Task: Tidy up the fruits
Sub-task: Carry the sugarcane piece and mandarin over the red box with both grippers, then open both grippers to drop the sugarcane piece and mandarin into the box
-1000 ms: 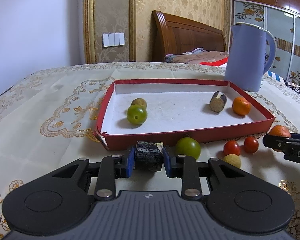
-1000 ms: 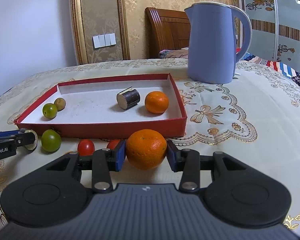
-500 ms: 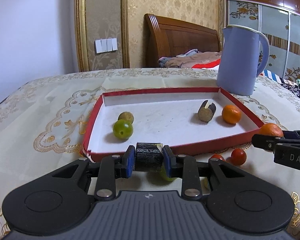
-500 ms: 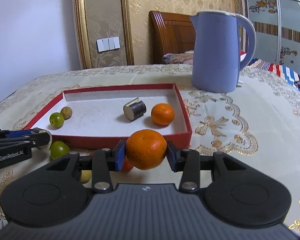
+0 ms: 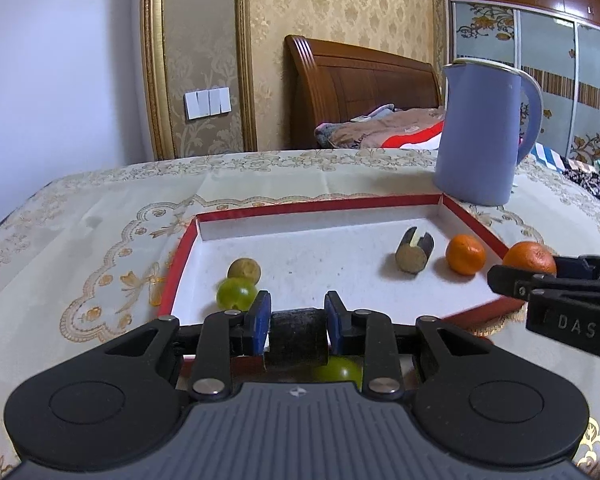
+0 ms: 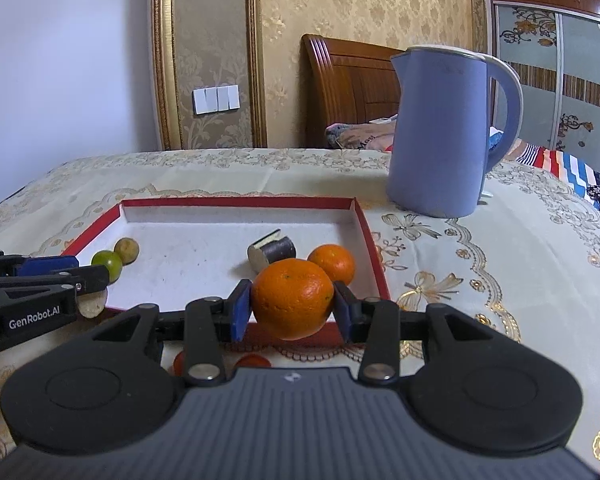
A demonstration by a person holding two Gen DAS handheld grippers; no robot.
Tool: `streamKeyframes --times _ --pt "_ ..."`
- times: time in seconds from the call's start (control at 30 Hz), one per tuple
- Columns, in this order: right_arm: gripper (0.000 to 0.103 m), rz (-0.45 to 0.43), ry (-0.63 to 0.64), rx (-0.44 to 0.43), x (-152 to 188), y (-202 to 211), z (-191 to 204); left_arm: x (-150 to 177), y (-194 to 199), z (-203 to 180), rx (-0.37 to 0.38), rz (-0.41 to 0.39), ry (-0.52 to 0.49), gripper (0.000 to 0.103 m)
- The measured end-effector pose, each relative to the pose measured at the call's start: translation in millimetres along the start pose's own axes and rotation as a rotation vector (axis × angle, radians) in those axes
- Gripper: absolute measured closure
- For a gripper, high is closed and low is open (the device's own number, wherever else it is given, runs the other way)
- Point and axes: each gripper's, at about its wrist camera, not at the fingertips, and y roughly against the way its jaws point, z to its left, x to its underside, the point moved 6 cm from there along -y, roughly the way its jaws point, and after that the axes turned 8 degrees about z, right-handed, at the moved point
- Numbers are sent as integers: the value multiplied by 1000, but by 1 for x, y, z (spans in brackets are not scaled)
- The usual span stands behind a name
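- Cream embroidered tablecloth [image 6: 500, 240] carries a red-rimmed tray [image 6: 366, 236] beside a blue kettle [image 6: 440, 132].
- Left gripper [image 5: 297, 316] is clamped on a dark cylinder piece [image 5: 297, 336] at the tray's near edge.
- Right gripper [image 6: 293, 306] squeezes an orange [image 6: 293, 300] over the tray's near wall.
- Inside the tray lie a smaller orange [image 6: 336, 260], a green fruit [image 6: 108, 264] and another dark cylinder [image 6: 272, 250].

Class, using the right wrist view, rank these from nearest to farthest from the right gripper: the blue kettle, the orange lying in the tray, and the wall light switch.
1. orange in the tray: just beyond the right gripper, tray's right end.
2. blue kettle: behind the red tray, to the right.
3. light switch: on the far wall, left.
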Motion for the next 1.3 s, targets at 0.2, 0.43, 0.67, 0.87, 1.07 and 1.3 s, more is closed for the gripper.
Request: streamKeyframes --times 0.2,0.43,0.67,0.87,1.07,1.3 --pt "63 5 -9 -5 -4 -9 2 -7 -11 3 -6 4 16 75" --pt "63 21 -21 -8 -11 -23 3 -10 -27 8 16 28 44 75" --pt "63 55 -20 -2 -16 -49 11 -13 -43 12 -21 38 42 75" --pt "63 97 -19 6 -15 -70 15 -11 -55 12 -43 54 33 75" --pt "63 123 -34 13 -15 -83 14 -12 -57 12 -55 42 33 75" --pt "63 103 -27 21 -17 -87 15 -15 -58 15 -81 26 39 74"
